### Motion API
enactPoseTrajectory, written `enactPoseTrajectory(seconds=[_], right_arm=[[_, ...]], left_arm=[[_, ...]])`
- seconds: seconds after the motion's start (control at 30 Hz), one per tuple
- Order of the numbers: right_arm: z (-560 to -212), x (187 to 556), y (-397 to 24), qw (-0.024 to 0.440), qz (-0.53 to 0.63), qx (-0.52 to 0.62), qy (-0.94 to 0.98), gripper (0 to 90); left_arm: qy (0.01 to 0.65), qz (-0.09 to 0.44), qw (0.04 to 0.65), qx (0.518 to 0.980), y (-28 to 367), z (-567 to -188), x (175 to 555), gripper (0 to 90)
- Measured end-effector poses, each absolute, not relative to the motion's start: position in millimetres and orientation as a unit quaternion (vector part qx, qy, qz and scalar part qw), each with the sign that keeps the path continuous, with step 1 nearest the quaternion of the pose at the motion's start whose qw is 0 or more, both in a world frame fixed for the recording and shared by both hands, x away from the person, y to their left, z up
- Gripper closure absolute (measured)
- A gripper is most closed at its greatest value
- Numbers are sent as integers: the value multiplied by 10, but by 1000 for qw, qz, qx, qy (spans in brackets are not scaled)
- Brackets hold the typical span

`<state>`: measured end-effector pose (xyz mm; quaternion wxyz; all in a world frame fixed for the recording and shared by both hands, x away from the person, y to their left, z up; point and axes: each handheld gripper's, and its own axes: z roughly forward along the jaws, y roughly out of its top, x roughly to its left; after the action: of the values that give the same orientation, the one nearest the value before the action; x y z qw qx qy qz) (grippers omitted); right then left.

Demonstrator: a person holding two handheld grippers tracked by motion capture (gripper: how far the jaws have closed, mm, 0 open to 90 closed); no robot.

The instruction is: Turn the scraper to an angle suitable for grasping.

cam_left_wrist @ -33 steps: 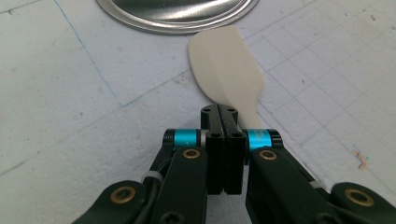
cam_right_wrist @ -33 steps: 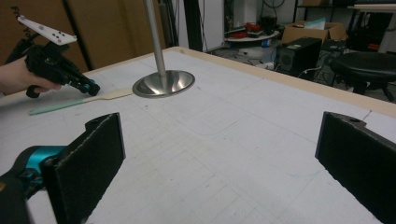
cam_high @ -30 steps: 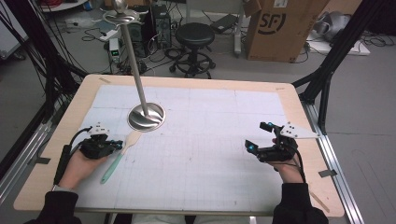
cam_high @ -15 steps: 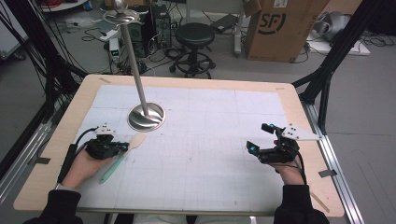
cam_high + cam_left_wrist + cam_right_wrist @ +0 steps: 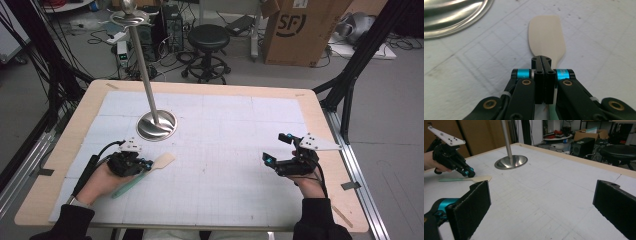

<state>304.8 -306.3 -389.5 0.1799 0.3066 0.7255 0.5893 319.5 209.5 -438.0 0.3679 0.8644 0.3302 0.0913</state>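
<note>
Our left hand-held gripper (image 5: 146, 163) is closed on the spatula (image 5: 142, 172), which lies flat on the surface (image 5: 225, 150) near the stand (image 5: 156, 125); lifting is left, and our right hand-held gripper (image 5: 278, 148) waits open.

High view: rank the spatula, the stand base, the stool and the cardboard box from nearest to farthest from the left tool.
1. Spatula, at the left tool, on the mat.
2. Stand base, just beyond, left of centre.
3. Stool, on the floor past the table.
4. Cardboard box, far right on the floor.
</note>
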Motion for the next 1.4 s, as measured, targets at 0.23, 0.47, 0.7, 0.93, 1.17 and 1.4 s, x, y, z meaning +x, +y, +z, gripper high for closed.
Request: enactPoseTrajectory(seconds=[0.23,0.47,0.7,0.93,1.17,1.4], right_arm=[[-3909,3050,-3074,180,589,312,723,2],[-3918,3052,-3061,177,587,312,726,2],[-3910,3040,-3116,179,594,317,717,2],[-3916,3046,-3149,178,596,321,714,2],[-3922,3054,-3152,177,596,323,714,2],[-3925,3056,-3146,177,595,320,716,2]], left_arm=[[298,78,371,876,1955,-4380,3136,896],[273,72,374,883,1788,-4383,3068,896],[278,98,404,866,1875,-4275,3051,896],[255,66,411,873,1866,-4264,2992,896],[226,55,388,892,1791,-4294,2848,896],[197,3,374,906,1802,-4332,2814,897]])
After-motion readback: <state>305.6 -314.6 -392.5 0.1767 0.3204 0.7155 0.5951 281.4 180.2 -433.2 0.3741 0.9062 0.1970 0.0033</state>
